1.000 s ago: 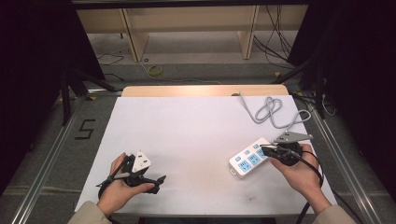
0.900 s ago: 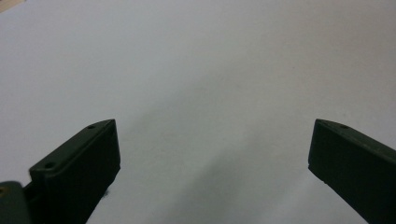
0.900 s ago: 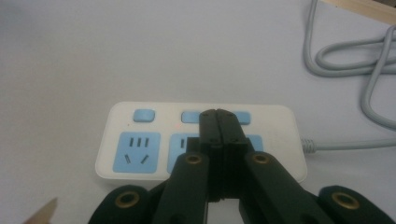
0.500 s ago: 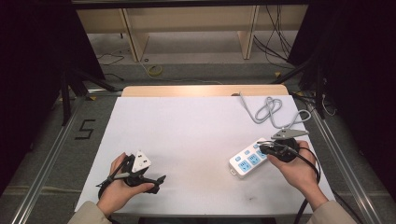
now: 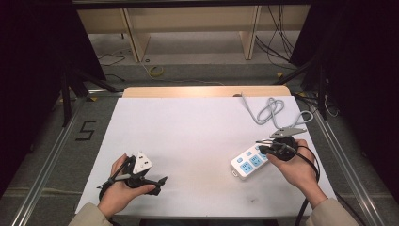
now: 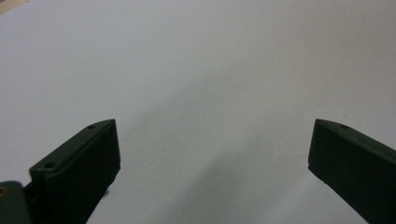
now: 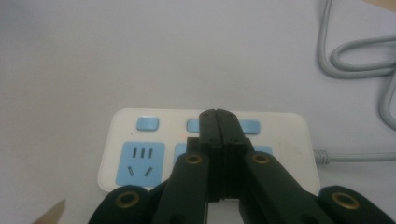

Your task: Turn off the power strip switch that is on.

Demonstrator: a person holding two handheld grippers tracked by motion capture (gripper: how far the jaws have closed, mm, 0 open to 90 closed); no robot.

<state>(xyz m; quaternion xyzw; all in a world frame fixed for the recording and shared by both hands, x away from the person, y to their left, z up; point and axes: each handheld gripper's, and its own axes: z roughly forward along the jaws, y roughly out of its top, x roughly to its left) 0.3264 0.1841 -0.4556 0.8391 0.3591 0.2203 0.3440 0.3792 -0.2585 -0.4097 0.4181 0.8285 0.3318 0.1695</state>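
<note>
A wide desk with a smooth, matte white top carries a white plastic power strip with rounded corners, pale blue sockets and blue switch buttons, lying near its right edge. Its grey rubbery cord loops behind. The right claw, clenched on nothing, tips onto the middle button; the press looks under way, not finished. The left claw rests released over bare desk.

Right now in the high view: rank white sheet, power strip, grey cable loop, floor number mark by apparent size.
1. white sheet, far the largest.
2. grey cable loop.
3. power strip, partly under the right gripper; close to the loop, so that order is unsure.
4. floor number mark, smallest.
</note>
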